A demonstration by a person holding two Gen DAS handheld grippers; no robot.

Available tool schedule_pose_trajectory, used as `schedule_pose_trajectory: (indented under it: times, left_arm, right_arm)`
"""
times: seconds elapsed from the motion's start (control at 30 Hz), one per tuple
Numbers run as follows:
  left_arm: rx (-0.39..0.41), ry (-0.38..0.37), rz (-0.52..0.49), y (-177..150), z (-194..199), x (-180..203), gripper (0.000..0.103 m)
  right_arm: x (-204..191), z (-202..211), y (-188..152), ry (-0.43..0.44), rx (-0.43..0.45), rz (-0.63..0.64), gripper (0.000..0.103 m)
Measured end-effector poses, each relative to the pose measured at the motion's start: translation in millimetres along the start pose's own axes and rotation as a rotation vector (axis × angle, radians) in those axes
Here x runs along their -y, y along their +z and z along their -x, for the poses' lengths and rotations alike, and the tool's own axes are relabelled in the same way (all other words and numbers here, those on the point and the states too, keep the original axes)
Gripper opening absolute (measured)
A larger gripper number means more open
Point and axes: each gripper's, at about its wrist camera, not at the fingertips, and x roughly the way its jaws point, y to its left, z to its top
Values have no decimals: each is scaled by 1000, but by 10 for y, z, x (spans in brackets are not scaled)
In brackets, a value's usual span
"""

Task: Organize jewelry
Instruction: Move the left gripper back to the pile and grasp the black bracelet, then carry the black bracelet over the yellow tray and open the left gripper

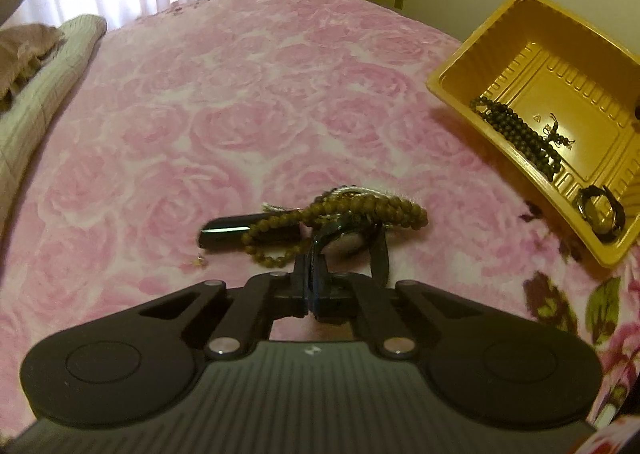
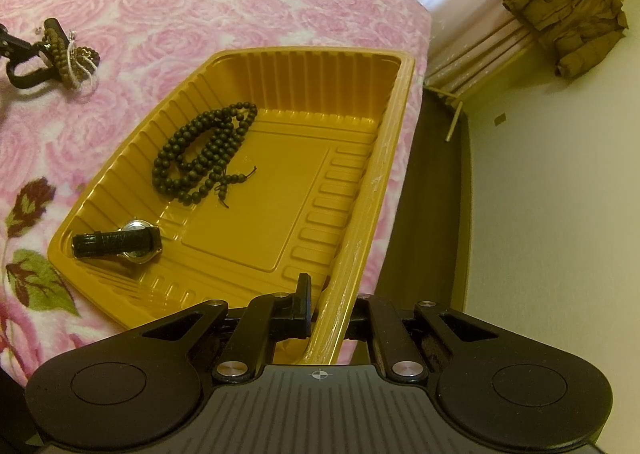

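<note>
You are pinching a watch strap with your left gripper point(image 1: 314, 254) and clamping the tray rim with your right gripper point(image 2: 316, 296).

Your left jaws are closing tight on the black watch point(image 1: 348, 240), which is lying on the pink blanket point(image 1: 240, 94) tangled with brown beads point(image 1: 360, 208). Your right jaws are gripping the near rim of the yellow tray point(image 2: 394, 134), which is holding dark beads point(image 2: 204, 150) and a second watch point(image 2: 120, 242).
</note>
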Motion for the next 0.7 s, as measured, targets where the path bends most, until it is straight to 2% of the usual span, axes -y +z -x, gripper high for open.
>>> schedule_pose_trajectory:
  times: [0.4, 0.7]
  left_arm:
    - [29, -24, -35, 108, 259, -69, 2]
    - [73, -103, -48, 368, 281, 261, 2]
  right_arm:
    - [-9, 28, -11, -7, 6, 6, 8]
    - [-5, 30, -13, -7, 7, 6, 8]
